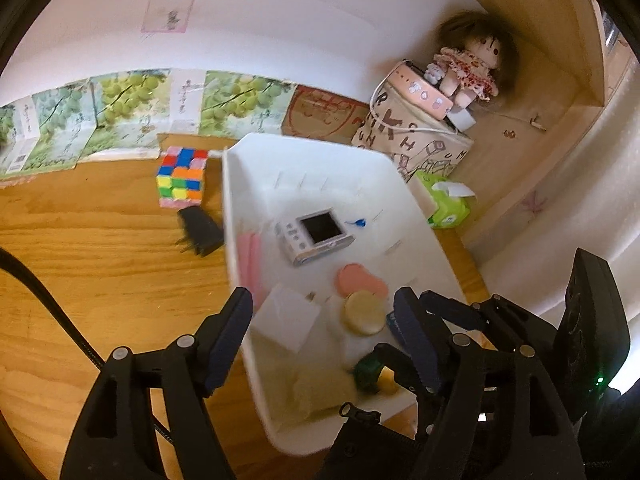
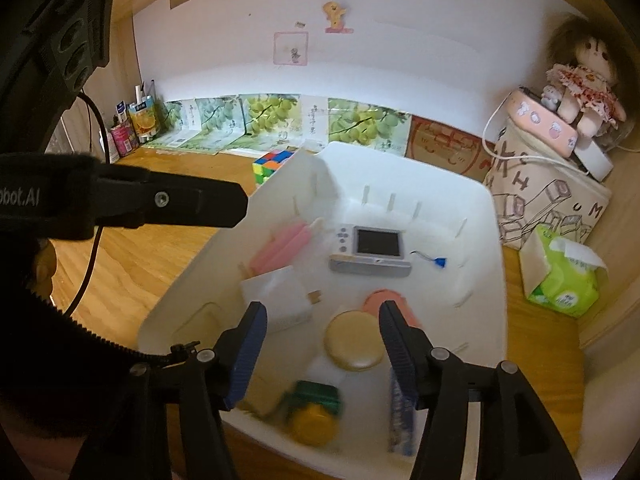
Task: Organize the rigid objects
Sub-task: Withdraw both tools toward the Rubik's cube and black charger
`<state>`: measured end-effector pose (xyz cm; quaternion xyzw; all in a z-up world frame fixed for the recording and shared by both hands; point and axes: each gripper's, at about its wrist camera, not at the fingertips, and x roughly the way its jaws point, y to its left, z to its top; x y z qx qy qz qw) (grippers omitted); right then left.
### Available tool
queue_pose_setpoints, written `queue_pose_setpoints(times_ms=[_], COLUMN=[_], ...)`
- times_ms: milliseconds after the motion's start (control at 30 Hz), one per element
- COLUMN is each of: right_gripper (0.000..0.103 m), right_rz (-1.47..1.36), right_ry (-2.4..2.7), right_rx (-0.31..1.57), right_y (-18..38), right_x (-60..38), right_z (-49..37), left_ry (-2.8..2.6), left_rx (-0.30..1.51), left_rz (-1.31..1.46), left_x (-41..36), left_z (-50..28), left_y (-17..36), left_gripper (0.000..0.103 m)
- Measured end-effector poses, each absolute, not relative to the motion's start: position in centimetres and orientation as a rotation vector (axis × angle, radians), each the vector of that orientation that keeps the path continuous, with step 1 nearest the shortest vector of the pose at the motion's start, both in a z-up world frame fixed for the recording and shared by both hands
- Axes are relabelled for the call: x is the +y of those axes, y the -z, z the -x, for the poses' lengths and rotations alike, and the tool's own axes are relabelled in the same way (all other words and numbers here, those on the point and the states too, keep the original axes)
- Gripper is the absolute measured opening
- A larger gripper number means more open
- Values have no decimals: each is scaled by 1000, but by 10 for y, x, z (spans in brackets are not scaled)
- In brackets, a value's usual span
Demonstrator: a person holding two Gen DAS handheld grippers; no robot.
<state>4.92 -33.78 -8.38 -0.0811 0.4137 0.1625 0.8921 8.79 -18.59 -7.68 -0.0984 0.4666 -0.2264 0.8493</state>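
Note:
A white plastic bin [image 1: 312, 160] [image 2: 400, 168] sits on the wooden desk. It holds a small digital camera [image 1: 316, 234] [image 2: 372, 250], pink sticks [image 2: 284, 246], a white block [image 1: 286, 320] [image 2: 276, 294], a tan round lid [image 1: 364, 312] [image 2: 352, 340], a pink round lid [image 1: 354, 278] and a green and yellow toy [image 2: 314, 408]. A Rubik's cube [image 1: 182, 176] [image 2: 272, 164] and a black charger [image 1: 200, 230] lie on the desk left of the bin. My left gripper [image 1: 324, 332] is open over the bin's left rim. My right gripper [image 2: 320, 344] is open and empty over the bin's near end.
A printed fabric bag [image 1: 416, 136] [image 2: 548, 204] with a doll [image 1: 468, 60] [image 2: 584, 76] on top stands at the back right. A green tissue pack [image 1: 444, 200] [image 2: 564, 272] lies right of the bin. Grape-print boxes [image 1: 132, 112] line the wall. Bottles [image 2: 132, 128] stand far left.

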Motion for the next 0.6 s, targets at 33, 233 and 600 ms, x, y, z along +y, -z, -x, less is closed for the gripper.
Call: queue_pose_setpoints(times_ms=[33, 233, 600], right_gripper=[61, 64, 73], right_rz=[163, 146, 82], right_ry=[-337, -344, -275], right_rx=[865, 894, 890], right_y=[85, 88, 86], right_x=[-331, -297, -236], right_z=[-48, -40, -39], left_ry=[474, 455, 458], left_rx=[988, 1008, 1038], left_rz=[206, 211, 154], left_x=[-182, -147, -82], left_z=[-86, -81, -84], left_y=[78, 79, 75], left_gripper=[76, 76, 76])
